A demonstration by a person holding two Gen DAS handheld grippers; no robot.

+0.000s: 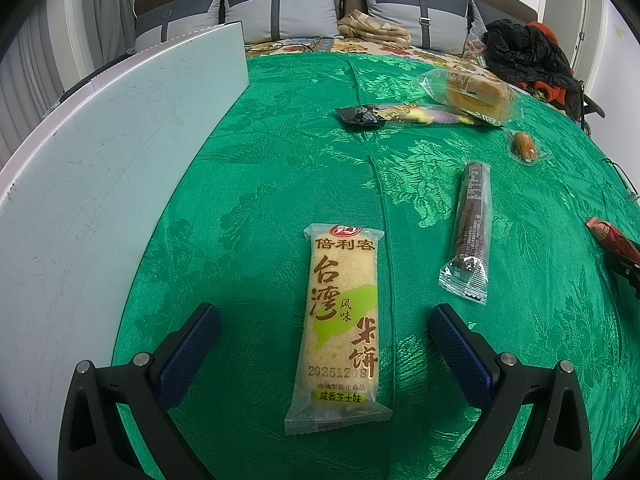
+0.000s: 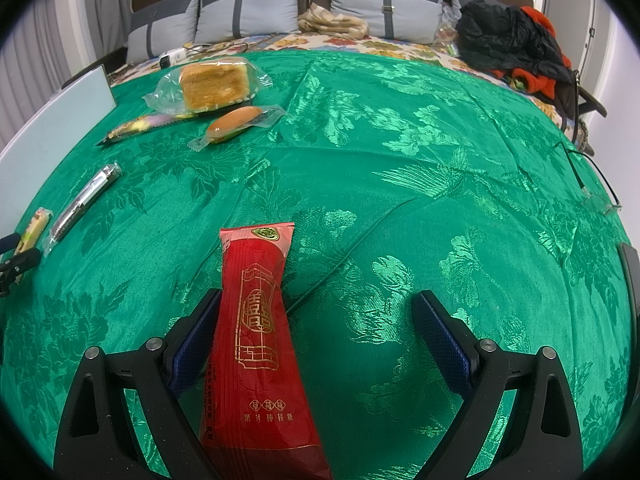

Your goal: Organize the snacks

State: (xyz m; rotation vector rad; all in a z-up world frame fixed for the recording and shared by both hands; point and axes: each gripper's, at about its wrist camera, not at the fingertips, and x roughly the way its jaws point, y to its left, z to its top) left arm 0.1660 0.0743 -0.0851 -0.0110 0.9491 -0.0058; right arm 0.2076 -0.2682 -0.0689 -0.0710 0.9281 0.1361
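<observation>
A yellow rice-cracker packet (image 1: 342, 328) lies flat on the green cloth (image 1: 280, 160), lengthwise between the fingers of my left gripper (image 1: 326, 320), which is open and not touching it. A red snack packet (image 2: 256, 332) lies between the fingers of my right gripper (image 2: 316, 308), also open; the packet rests against the left finger (image 2: 200, 336). A dark stick packet (image 1: 472, 224) lies to the right of the rice cracker. Farther back lie a long dark-and-purple packet (image 1: 412, 115), a wrapped cake (image 1: 472, 94) and a small wrapped bun (image 1: 524, 146).
A white board or lid (image 1: 100, 168) stands along the cloth's left edge. Grey pillows (image 1: 280, 8) line the headboard behind. A heap of black and red clothing (image 2: 516, 44) sits at the back right. A thin black cable (image 2: 588, 176) lies near the right edge.
</observation>
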